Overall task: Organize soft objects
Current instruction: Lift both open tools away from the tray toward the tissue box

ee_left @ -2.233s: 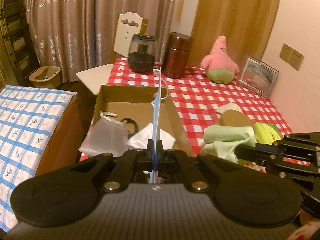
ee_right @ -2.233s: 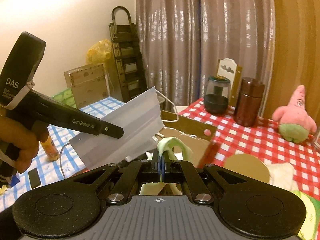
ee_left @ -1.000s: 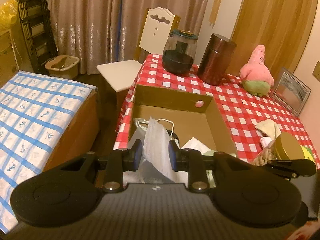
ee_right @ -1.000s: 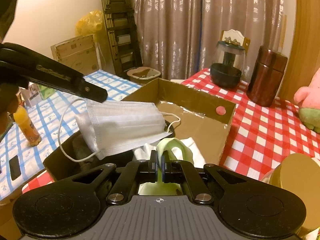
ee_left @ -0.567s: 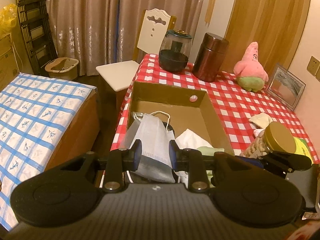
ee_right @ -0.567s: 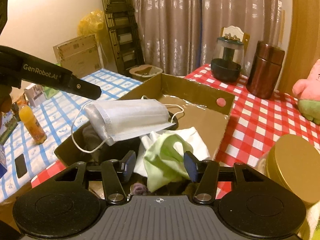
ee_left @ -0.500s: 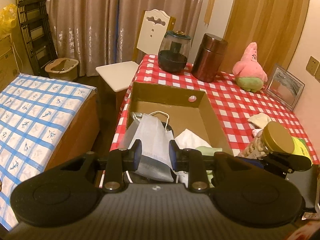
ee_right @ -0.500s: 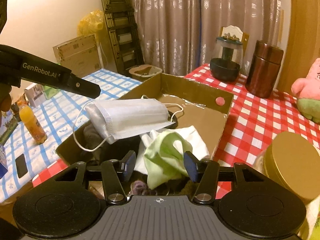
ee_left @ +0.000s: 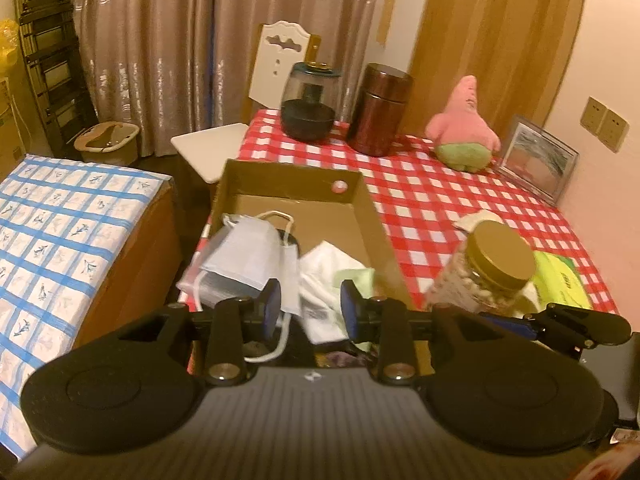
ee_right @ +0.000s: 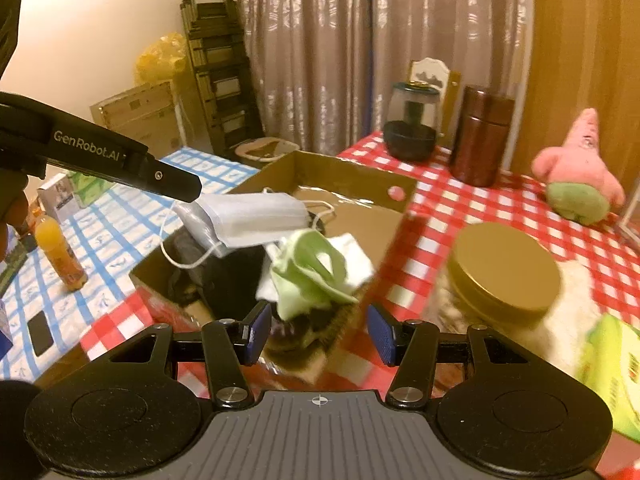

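Note:
A cardboard box (ee_left: 294,178) (ee_right: 352,172) sits on the red checked table. A white face mask (ee_left: 244,252) (ee_right: 248,220) lies in its near left part. A light green cloth (ee_right: 312,272) (ee_left: 358,278) lies on white cloth (ee_left: 324,272) beside it. My left gripper (ee_left: 309,308) is open and empty just above the box's near end; it also shows in the right wrist view (ee_right: 176,186) beside the mask. My right gripper (ee_right: 316,334) is open and empty, just back from the green cloth; it shows at the right of the left wrist view (ee_left: 576,324).
A gold-lidded jar (ee_left: 492,276) (ee_right: 504,268) stands right of the box. A pink star plush (ee_left: 462,128) (ee_right: 580,172), a picture frame (ee_left: 536,160), a brown canister (ee_left: 380,110) and a glass jar (ee_left: 308,108) stand further back. A green packet (ee_left: 560,280) lies at right. A blue checked bed (ee_left: 60,232) is at left.
Both grippers opened: the left let the mask drop into the box, the right let go of the green cloth. Both have since pulled back and up a little.

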A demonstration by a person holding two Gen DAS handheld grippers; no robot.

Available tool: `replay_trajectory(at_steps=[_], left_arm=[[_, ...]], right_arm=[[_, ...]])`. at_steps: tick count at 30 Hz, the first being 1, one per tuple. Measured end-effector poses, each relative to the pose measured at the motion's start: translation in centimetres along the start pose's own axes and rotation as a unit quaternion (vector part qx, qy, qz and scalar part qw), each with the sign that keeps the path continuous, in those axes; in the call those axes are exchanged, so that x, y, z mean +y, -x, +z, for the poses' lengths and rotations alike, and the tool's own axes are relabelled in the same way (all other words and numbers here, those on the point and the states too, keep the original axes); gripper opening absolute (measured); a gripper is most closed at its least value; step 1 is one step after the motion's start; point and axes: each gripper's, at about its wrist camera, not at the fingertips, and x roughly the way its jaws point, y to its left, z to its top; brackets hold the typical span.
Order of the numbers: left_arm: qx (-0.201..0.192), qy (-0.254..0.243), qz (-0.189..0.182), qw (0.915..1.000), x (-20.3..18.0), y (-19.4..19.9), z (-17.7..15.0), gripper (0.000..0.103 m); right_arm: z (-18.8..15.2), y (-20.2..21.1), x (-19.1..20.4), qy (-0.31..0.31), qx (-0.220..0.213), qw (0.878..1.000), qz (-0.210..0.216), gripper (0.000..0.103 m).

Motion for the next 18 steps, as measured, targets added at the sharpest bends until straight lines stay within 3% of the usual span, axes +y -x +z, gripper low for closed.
replay_trajectory(at_steps=[18], left_arm=[[0.008,-0.035,-0.041,0.9985,-8.6,2.7,-2.6,0.035]], right_arm=[[-4.0,9.3,-4.3,-0.061,-0.009,0.995,-0.073,0.053]])
